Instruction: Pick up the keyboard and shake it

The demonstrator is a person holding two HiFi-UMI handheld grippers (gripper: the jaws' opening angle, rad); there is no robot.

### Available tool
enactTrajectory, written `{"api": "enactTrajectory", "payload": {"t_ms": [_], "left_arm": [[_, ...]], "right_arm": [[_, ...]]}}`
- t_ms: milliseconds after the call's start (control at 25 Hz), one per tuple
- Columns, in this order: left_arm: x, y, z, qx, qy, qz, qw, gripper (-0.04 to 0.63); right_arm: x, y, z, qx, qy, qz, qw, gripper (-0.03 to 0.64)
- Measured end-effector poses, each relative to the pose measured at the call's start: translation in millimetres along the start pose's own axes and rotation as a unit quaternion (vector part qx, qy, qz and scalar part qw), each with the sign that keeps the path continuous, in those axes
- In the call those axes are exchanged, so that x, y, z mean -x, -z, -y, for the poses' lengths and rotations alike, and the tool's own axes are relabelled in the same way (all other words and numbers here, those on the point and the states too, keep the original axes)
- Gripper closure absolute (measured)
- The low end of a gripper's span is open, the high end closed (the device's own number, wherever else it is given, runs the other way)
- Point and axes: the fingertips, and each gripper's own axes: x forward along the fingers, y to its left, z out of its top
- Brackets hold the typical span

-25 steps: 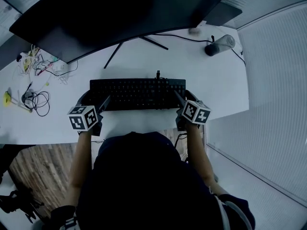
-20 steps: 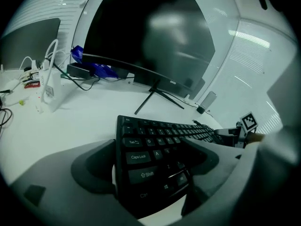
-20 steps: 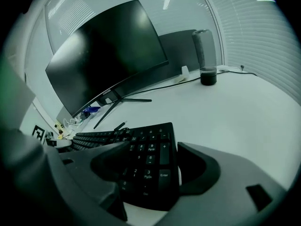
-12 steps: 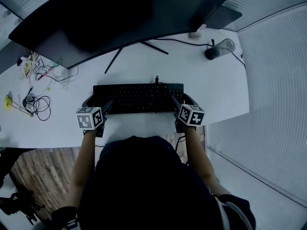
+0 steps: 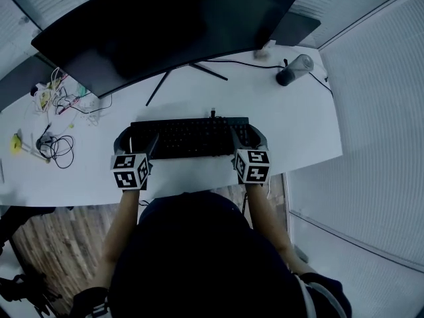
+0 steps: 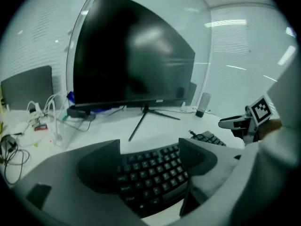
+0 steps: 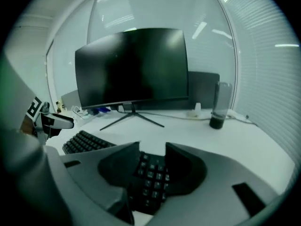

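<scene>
The keyboard (image 5: pixel 190 136) lies flat on the white surface (image 5: pixel 295 121) in front of the monitor (image 5: pixel 165 25). Your left gripper (image 5: pixel 136 142) straddles its left end, jaws wide apart. Your right gripper (image 5: pixel 244 136) straddles its right end, jaws closing around it.

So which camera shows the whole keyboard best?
The head view: the keyboard shows whole from above, end to end. The left gripper view shows mainly its left end close up, the right gripper view its right end.
</scene>
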Motion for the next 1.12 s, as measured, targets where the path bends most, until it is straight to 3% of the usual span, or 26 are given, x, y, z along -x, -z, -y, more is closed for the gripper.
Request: {"api": "enactTrajectory", "payload": {"t_ms": [40,120,160,280,560,800,960,1120], "left_arm": [[7.1,-19.1,9.7,-0.016,0.004,0.025,0.9995,0.202],[24.8,-59.8,26.5,-0.046,-0.001,0.08,0.9957,0.393],[34.8,-80.2,34.0,-0.059,-0.005,0.107,0.9925,0.456],[63.0,-137.0,52.9,-0.091,-0.012,0.17,0.9812,0.551],[117.0,-218.9,88.1,-0.103,-0.001,0.257,0.9609,0.572],[161.8,-269.2,103.4,-0.119,-0.011,0.315,0.9416,0.572],[183.9,-288.8,109.1,-0.119,-0.014,0.339,0.933,0.572],[196.1,-294.7,114.6,-0.13,-0.018,0.351,0.9271,0.572]], "right_arm": [[6.8,-19.4,-8.3,0.008,-0.006,0.028,1.0,0.472],[21.7,-59.8,-24.5,0.023,-0.021,0.082,0.996,0.522],[30.2,-79.8,-31.8,0.028,-0.028,0.107,0.993,0.544],[59.2,-135.2,-49.9,0.04,-0.041,0.178,0.982,0.575],[120.4,-218.1,-74.0,0.063,-0.061,0.276,0.957,0.588],[172.1,-276.8,-77.0,0.087,-0.044,0.343,0.934,0.588],[194.9,-296.2,-83.1,0.1,-0.041,0.37,0.923,0.588],[201.2,-297.9,-85.8,0.105,-0.04,0.373,0.921,0.589]]}}
